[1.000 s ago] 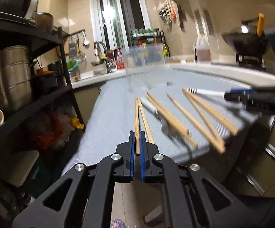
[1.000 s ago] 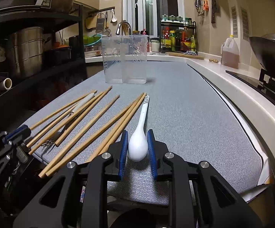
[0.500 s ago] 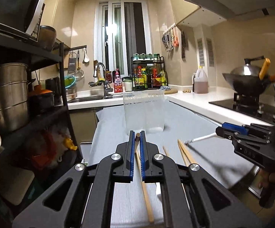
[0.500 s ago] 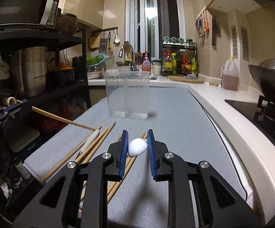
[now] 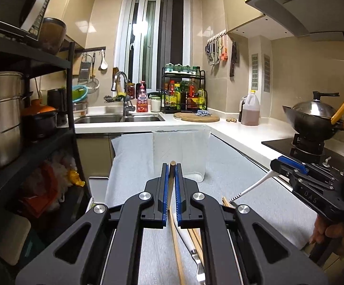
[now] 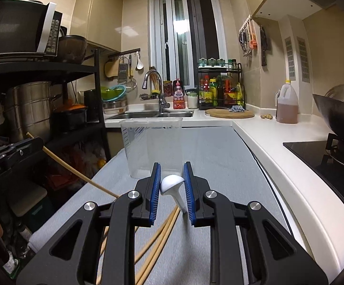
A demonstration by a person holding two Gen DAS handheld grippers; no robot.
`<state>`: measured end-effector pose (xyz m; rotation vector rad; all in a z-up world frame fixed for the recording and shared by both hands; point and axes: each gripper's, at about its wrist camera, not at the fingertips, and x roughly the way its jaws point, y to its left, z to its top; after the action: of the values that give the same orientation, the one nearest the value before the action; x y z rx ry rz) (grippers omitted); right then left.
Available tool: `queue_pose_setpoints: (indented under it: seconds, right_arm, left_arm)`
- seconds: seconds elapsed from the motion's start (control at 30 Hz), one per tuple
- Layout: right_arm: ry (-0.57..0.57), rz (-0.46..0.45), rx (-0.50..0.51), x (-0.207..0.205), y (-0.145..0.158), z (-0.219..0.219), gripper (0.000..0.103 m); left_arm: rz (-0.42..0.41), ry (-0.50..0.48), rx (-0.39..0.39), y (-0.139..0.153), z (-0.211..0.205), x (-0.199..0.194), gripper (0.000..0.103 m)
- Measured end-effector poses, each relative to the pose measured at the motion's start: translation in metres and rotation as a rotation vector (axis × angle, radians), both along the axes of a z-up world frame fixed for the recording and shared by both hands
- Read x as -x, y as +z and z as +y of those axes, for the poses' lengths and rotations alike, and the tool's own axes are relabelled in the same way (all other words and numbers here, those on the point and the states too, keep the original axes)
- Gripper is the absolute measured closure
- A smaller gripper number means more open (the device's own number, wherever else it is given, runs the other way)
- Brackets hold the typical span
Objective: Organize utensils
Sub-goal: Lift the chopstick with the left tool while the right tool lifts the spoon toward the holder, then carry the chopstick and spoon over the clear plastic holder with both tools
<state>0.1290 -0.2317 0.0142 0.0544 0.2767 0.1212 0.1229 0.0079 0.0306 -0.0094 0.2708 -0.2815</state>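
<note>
The left fingers [image 5: 171, 166] pinch one chopstick [image 5: 174, 232], its free end slanting down toward the table [image 5: 231, 166]. The right fingers [image 6: 172, 180] clamp a white spoon [image 6: 172, 182] by its bowl, handle hanging down. Ahead of both stands a clear bin [image 6: 148, 142]; more chopsticks [image 6: 153, 249] lie on the table below.

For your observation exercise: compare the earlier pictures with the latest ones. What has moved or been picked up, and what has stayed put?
Both claws rose: the left claw lifted its chopstick off the mat, the right claw lifted the white spoon. The grips did not change. The clear container and remaining chopsticks stayed put.
</note>
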Motion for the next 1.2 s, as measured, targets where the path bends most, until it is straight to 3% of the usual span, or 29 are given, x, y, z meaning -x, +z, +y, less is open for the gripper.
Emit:
queue_pose_setpoints:
  seconds: [0.3, 0.77, 1.2]
  right_arm:
    - [0.016, 0.06, -0.103, -0.038, 0.019, -0.014, 0.083]
    - [0.037, 0.12, -0.102, -0.072, 0.049, -0.014, 0.084]
    - [0.072, 0.1, -0.096, -0.095, 0.091, -0.012, 0.09]
  left_arm:
    - [0.034, -0.032, -0.007, 0.017, -0.001, -0.026, 0.098]
    - [0.102, -0.074, 0.0, 0.045, 0.0, -0.062, 0.098]
    - [0.059, -0.107, -0.034, 0.091, -0.007, -0.088, 0.098]
